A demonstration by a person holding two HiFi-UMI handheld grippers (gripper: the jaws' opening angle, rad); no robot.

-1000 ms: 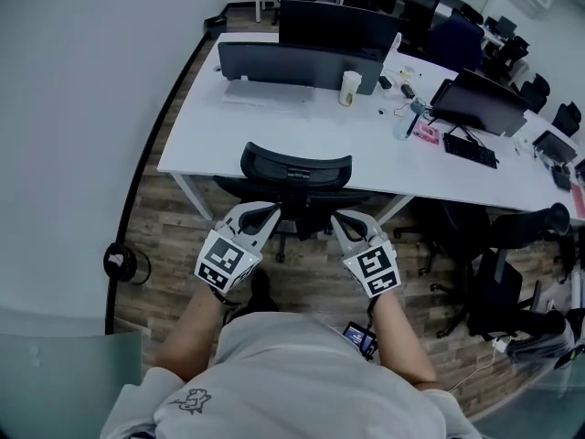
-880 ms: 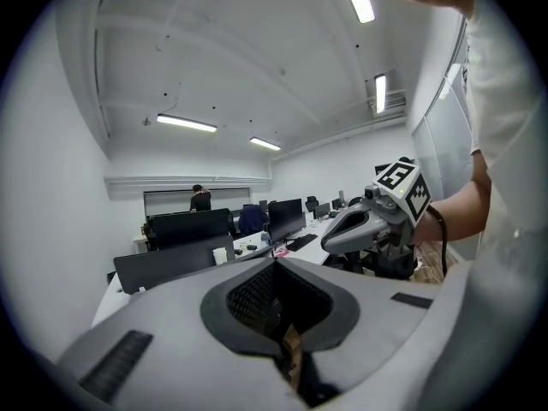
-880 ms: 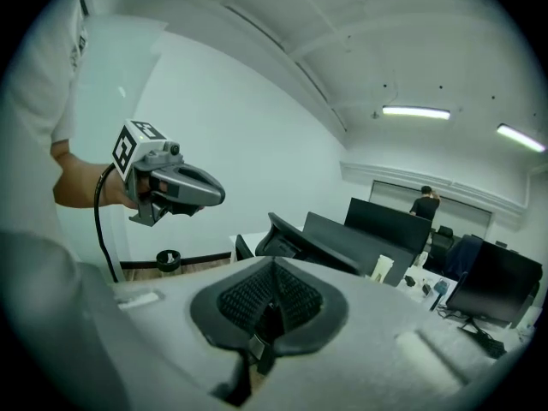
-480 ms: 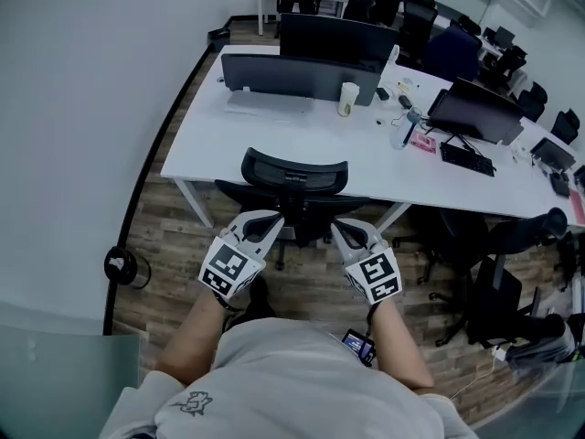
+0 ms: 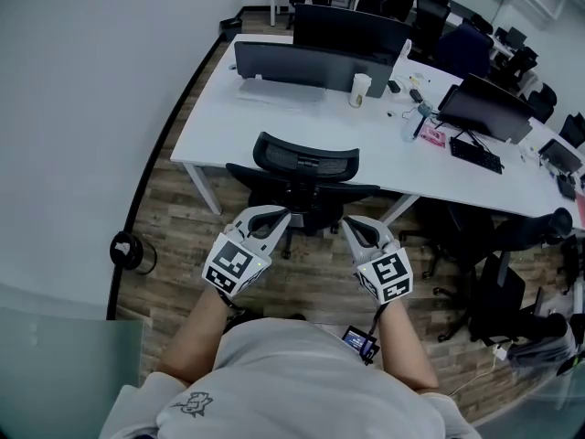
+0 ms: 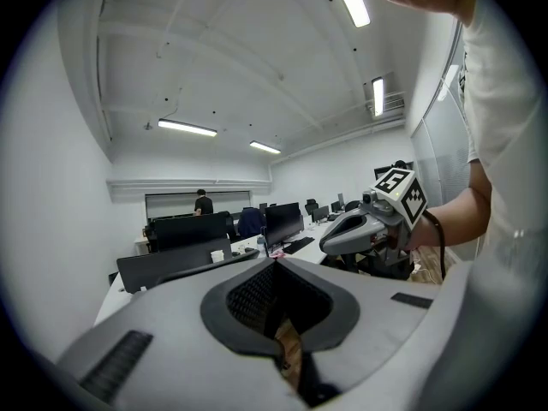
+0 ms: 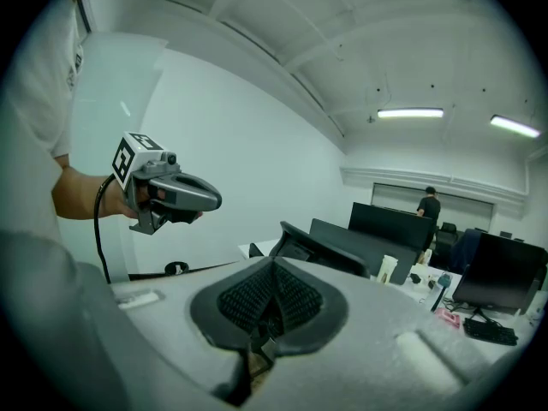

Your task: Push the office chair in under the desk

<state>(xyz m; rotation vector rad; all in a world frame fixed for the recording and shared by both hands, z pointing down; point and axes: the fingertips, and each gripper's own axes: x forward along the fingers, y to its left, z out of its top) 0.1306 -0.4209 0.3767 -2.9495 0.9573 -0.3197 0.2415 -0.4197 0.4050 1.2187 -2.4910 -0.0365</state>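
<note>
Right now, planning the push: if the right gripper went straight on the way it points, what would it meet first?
Most likely the office chair, its backrest or seat edge; the right gripper, jaws shut and empty, aims at it, though depth is unclear.

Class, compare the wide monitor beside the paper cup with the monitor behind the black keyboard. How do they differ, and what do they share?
The wide monitor is long, low and dark grey; the keyboard-side monitor is shorter across and black. The wide monitor stands near the desk's wall end, the keyboard-side monitor further right. Both stand on the white desk.
</note>
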